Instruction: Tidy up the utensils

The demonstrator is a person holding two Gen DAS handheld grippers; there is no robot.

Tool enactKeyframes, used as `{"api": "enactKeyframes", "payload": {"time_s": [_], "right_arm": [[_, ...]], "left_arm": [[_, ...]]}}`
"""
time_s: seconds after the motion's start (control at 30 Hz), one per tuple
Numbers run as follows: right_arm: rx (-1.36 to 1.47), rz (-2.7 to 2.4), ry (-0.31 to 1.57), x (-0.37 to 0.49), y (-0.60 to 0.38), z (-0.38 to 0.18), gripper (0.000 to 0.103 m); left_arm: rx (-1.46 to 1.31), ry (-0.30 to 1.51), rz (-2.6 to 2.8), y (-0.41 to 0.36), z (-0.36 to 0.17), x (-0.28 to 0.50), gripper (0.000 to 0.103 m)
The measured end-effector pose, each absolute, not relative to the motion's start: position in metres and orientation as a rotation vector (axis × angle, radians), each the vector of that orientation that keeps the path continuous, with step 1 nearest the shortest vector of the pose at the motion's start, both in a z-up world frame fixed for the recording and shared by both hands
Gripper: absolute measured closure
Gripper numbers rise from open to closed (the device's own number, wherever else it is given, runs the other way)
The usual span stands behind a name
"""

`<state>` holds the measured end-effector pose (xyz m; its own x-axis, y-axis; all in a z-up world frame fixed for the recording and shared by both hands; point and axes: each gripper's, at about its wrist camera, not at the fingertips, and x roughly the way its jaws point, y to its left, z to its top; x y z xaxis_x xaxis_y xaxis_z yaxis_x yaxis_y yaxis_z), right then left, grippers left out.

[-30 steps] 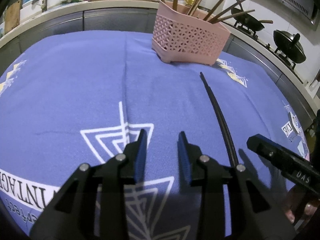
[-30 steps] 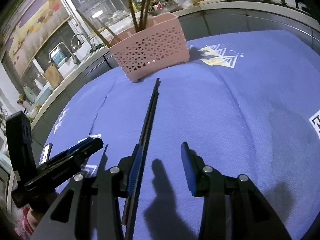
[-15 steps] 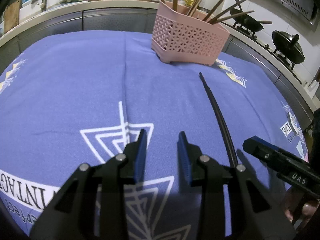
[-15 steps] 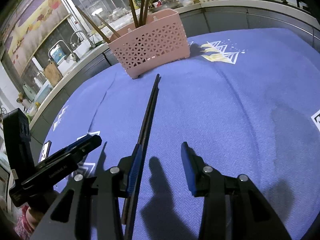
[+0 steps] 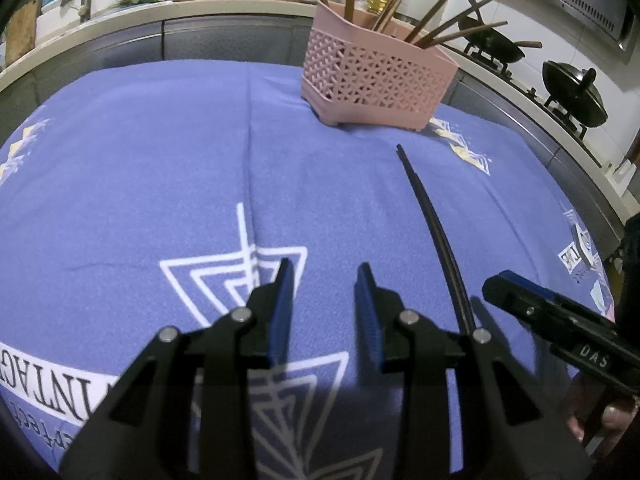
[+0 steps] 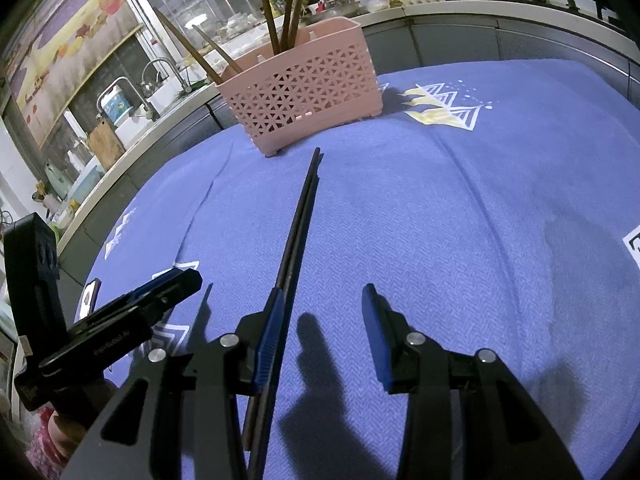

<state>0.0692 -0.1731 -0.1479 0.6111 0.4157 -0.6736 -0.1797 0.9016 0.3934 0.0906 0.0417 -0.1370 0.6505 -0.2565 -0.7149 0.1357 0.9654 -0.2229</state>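
On the blue patterned cloth (image 5: 160, 152) spread over the table, the following items are recorded.

Pink lattice basket (image 5: 372, 84): stood upright near the far edge of the cloth; several brown wooden chopsticks (image 5: 444, 16) are held inside it, leaning outward at various angles.

Pair of black chopsticks (image 6: 298, 224): laid flat and side by side on the cloth, tips pointed toward the basket and stopped just short of its foot. In the left wrist view the pair (image 5: 436, 232) is seen right of centre, running back toward the near edge.

Left gripper (image 5: 324, 276): held above the near part of the cloth over a white triangle print; its blue-padded fingers are parted and nothing is lodged between them.

Right gripper (image 6: 324, 300): held above the near edge, fingers parted and empty. The near end of the black chopsticks passes beside its left finger (image 6: 272, 320); whether contact is made cannot be told.

Beyond the far edge, a counter with a sink tap (image 6: 160, 68) and bottles is noted, and dark woks (image 5: 576, 92) on a stove.
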Motion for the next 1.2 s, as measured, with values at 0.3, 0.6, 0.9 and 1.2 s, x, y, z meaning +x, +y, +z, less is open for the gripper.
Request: {"api": "enactKeyframes", "payload": {"time_s": [0.3,0.6,0.9,1.2], "right_arm": [[0.286,0.352,0.832,0.0662,-0.1700,-0.1440,0.062],[0.295,0.347,0.826,0.0648,-0.1738,-0.1438,0.061],[0.299,0.343,0.822,0.0645,-0.1746,-0.1425,0.061],[0.298,0.342,0.819,0.0657,-0.1752,-0.1418,0.061]], "left_arm": [[-0.143,0.842,-0.239,0.0423,-0.1367,0.0919,0.071],[-0.141,0.852,-0.242,0.0431,-0.1359,0.0945,0.071],[-0.133,0.851,-0.242,0.0423,-0.1362,0.0945,0.071],[-0.161,0.873,-0.275,0.0431,-0.1314,0.0977,0.071]]}}
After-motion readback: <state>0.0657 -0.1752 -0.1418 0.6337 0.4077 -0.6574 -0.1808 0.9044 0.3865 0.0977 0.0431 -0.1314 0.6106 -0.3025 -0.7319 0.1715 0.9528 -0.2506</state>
